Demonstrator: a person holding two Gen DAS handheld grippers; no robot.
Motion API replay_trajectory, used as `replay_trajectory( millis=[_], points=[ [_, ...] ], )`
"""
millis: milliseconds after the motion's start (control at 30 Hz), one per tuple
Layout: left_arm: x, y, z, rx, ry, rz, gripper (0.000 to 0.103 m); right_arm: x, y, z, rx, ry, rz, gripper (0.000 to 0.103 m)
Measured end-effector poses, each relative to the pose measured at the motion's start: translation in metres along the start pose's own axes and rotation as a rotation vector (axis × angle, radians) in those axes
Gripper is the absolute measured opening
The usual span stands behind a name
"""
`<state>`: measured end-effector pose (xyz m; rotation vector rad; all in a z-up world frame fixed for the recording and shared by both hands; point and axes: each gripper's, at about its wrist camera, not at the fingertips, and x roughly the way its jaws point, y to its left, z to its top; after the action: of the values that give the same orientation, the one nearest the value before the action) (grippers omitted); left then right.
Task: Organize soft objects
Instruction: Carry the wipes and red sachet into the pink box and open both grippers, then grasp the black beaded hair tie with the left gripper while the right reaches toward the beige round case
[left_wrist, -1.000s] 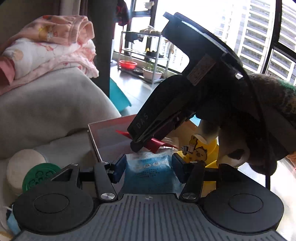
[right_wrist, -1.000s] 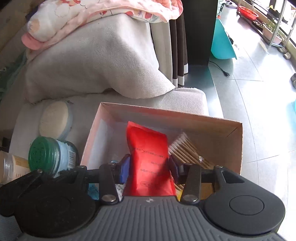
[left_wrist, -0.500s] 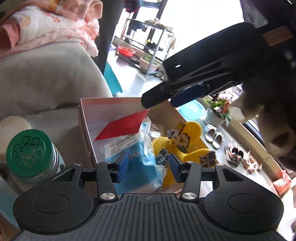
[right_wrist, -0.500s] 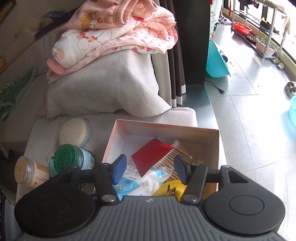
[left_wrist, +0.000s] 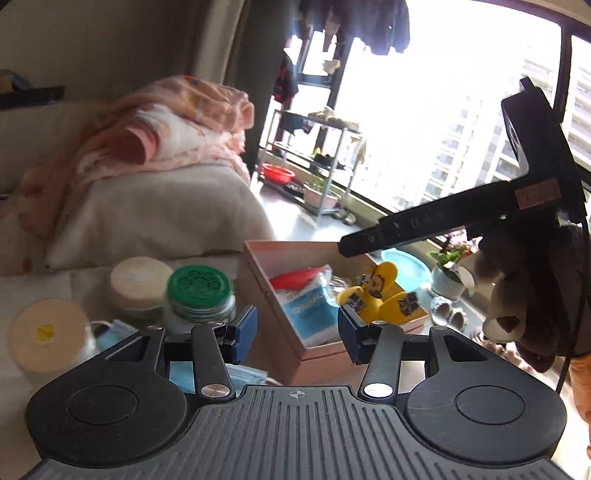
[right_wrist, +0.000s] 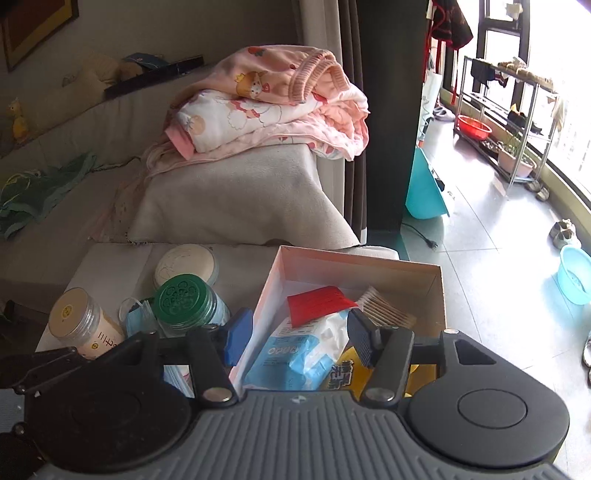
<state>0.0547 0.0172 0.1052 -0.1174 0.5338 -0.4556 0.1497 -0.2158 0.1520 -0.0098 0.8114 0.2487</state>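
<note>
A pink cardboard box (right_wrist: 354, 260) stands on the white table. Inside lie a red packet (right_wrist: 316, 303), a blue-and-white tissue pack (right_wrist: 295, 350), a bundle of cotton swabs (right_wrist: 388, 308) and a yellow item with stickers (left_wrist: 380, 295). The box (left_wrist: 258, 254), red packet (left_wrist: 295, 278) and tissue pack (left_wrist: 308, 310) also show in the left wrist view. My left gripper (left_wrist: 295, 332) is open and empty, near the box's front. My right gripper (right_wrist: 295, 338) is open and empty above the box's near side. The right gripper's body (left_wrist: 461, 221) shows in the left wrist view.
A green-lidded jar (right_wrist: 184, 302), a cream-lidded jar (right_wrist: 79, 319), a round white tub (right_wrist: 184, 264) and blue face masks (right_wrist: 138, 317) stand left of the box. A sofa arm with folded pink clothes (right_wrist: 273, 107) rises behind. The floor drops away on the right.
Both grippers have pulled back and up from the box. The right one let go of the red packet, the left one of the tissue pack; both now lie in the box.
</note>
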Motion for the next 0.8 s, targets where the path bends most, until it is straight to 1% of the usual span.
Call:
replay_trajectory(
  millis=[67, 100, 133, 200, 233, 300, 367, 433, 500, 567, 600, 667, 700, 733, 767, 800],
  points=[
    [-0.029, 0.018, -0.010, -0.019, -0.058, 0.104, 0.053, -0.010, 0.018, -0.019, -0.033, -0.060, 0.027, 0.058],
    [-0.039, 0.031, -0.016, -0.043, -0.078, 0.154, 0.053, -0.014, 0.025, -0.029, -0.046, -0.092, 0.034, 0.061],
    [-0.048, 0.043, -0.020, -0.073, -0.079, 0.189, 0.053, -0.017, 0.033, -0.041, -0.058, -0.127, 0.038, 0.062],
    [-0.054, 0.060, -0.031, -0.135, -0.027, 0.211, 0.053, -0.018, 0.048, -0.063, -0.086, -0.182, 0.045, 0.064],
    [-0.054, 0.067, -0.038, -0.159, -0.002, 0.211, 0.053, -0.016, 0.055, -0.073, -0.107, -0.187, 0.054, 0.064],
    [-0.050, 0.071, -0.047, -0.165, 0.030, 0.207, 0.053, -0.009, 0.069, -0.091, -0.146, -0.171, 0.081, 0.064],
    [-0.041, 0.073, -0.055, -0.168, 0.060, 0.189, 0.053, -0.001, 0.077, -0.107, -0.169, -0.155, 0.105, 0.064],
    [-0.030, 0.075, -0.061, -0.207, 0.082, 0.168, 0.053, 0.007, 0.082, -0.122, -0.188, -0.133, 0.120, 0.064],
    [-0.020, 0.079, -0.064, -0.261, 0.106, 0.127, 0.053, 0.014, 0.083, -0.132, -0.196, -0.108, 0.138, 0.064],
    [-0.011, 0.081, -0.069, -0.319, 0.129, 0.069, 0.053, 0.019, 0.080, -0.141, -0.188, -0.089, 0.168, 0.064],
    [-0.007, 0.081, -0.067, -0.333, 0.134, 0.056, 0.053, 0.022, 0.078, -0.146, -0.180, -0.079, 0.189, 0.064],
    [-0.006, 0.076, -0.055, -0.334, 0.150, 0.021, 0.053, 0.027, 0.076, -0.153, -0.172, -0.064, 0.212, 0.064],
    [-0.009, 0.072, -0.042, -0.322, 0.158, -0.032, 0.053, 0.030, 0.076, -0.157, -0.174, -0.055, 0.212, 0.064],
    [-0.011, 0.069, -0.026, -0.300, 0.165, -0.076, 0.053, 0.032, 0.077, -0.159, -0.181, -0.045, 0.208, 0.064],
    [-0.014, 0.068, -0.008, -0.269, 0.174, -0.105, 0.053, 0.033, 0.078, -0.159, -0.188, -0.033, 0.202, 0.064],
    [-0.017, 0.068, 0.015, -0.222, 0.179, -0.118, 0.053, 0.032, 0.078, -0.156, -0.192, -0.016, 0.201, 0.064]
  ],
)
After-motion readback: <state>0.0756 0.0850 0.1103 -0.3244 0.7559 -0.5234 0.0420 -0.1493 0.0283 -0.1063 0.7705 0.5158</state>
